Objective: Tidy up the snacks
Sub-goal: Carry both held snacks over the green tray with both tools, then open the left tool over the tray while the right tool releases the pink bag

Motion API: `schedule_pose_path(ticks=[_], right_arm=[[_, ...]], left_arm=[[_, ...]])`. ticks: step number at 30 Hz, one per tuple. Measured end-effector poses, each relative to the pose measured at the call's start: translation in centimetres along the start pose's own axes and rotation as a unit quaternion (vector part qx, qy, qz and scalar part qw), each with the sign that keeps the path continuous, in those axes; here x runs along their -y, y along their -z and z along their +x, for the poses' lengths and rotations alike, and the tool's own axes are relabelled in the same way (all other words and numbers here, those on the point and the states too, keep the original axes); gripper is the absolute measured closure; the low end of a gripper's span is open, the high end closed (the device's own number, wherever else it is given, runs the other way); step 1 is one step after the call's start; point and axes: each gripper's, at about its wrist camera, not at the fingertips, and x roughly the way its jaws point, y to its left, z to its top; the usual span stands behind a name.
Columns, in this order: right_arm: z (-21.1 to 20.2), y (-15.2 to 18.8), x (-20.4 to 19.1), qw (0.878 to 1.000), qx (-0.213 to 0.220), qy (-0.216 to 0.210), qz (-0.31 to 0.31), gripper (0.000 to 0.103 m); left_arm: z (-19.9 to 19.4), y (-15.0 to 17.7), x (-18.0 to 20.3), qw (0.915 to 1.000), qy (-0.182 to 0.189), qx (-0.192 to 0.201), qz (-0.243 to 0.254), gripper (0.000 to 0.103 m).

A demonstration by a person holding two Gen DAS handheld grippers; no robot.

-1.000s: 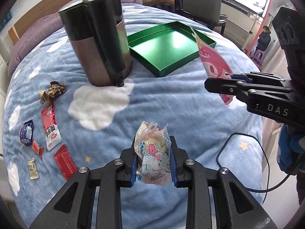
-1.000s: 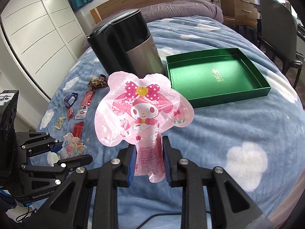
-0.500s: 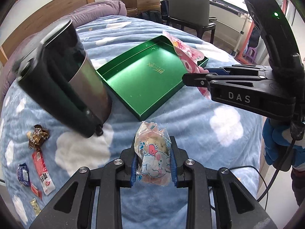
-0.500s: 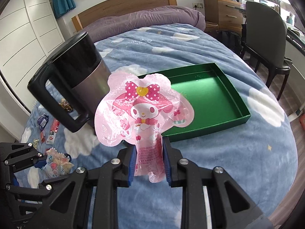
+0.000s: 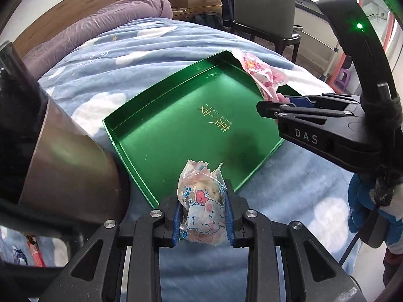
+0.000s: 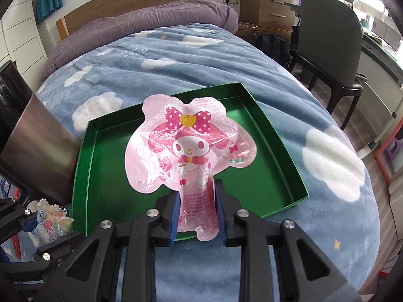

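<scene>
Nearest, a small clear-wrapped cartoon snack packet [image 5: 202, 207] is clamped in the left gripper [image 5: 202, 216] jaws; a flat pink character-printed pouch [image 6: 189, 151] is pinched by the right gripper [image 6: 196, 216]. Just beyond both jaws, a shallow green rectangular tray [image 5: 161, 136] is seen on the cloud-patterned blue bedspread [image 6: 176, 58].

Bright daylight from the right, sheen on the green tray [image 5: 176, 136], fisheye-curved dark corners, sharp focus

A steel kettle [image 5: 63, 166] stands on the cloud-print blanket [image 6: 176, 58].
</scene>
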Motion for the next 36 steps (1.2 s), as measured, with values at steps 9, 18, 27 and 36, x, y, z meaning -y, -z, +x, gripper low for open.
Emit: schedule_pose_path(ticks=[9,18,27,36], right_arm=[[4.7,-0.4,2.0,0.999,-0.018,0.033,0.013,0.097],[5.9,0.4,2.7,0.999,-0.022,0.044,0.022,0.092],[6.0,0.3,2.6,0.999,-0.027,0.041,0.023,0.066],[5.5,0.2,2.6,0.998,-0.030,0.043,0.022,0.027]], left_arm=[[4.9,-1.8,-0.6,0.9993,-0.014,-0.019,-0.028,0.079],[6.9,-1.1,-0.9,0.9984,-0.018,-0.036,-0.039,0.077],[7.0,-1.1,-0.8,0.9984,-0.019,-0.038,-0.038,0.060],[6.1,-1.2,-0.5,0.9982,-0.044,-0.026,-0.032,0.049]])
